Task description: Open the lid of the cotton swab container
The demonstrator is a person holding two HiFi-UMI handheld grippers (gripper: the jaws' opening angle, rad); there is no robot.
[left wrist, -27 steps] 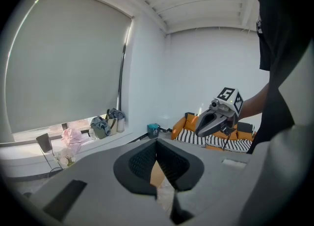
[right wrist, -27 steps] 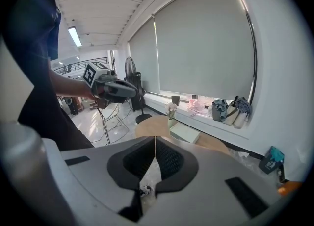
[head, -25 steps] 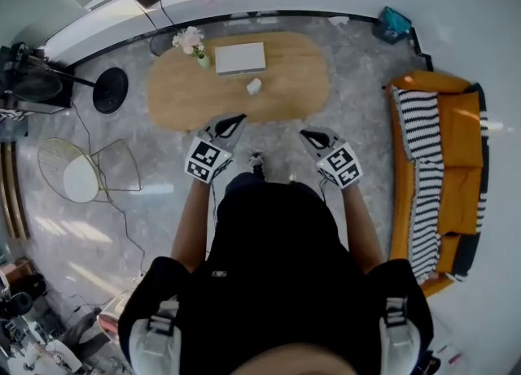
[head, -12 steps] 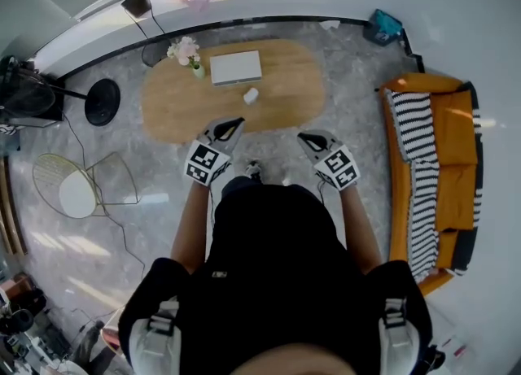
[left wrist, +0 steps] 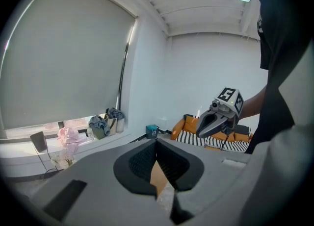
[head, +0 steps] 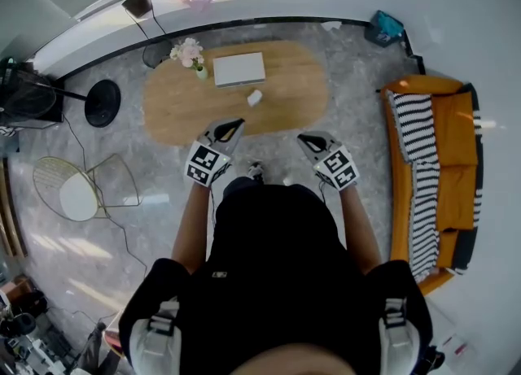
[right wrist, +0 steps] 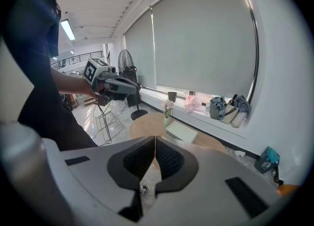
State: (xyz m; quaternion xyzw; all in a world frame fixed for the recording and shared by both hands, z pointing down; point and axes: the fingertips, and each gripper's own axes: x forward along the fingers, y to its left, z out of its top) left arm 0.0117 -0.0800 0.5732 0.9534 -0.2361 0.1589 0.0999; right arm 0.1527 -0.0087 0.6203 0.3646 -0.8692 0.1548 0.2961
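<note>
Oval wooden table [head: 285, 80] has barely shifted in view over the last second, so no real approach yet. Left gripper [head: 234, 124] and right gripper [head: 304, 137] stay shut and empty at its near edge. Small white container [head: 255, 98], presumably the swabs, sits mid-table, lid untouched.

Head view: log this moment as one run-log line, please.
stage: not started | left tongs: shut, empty | right tongs: shut, empty | cotton swab container: on wooden table, untouched
</note>
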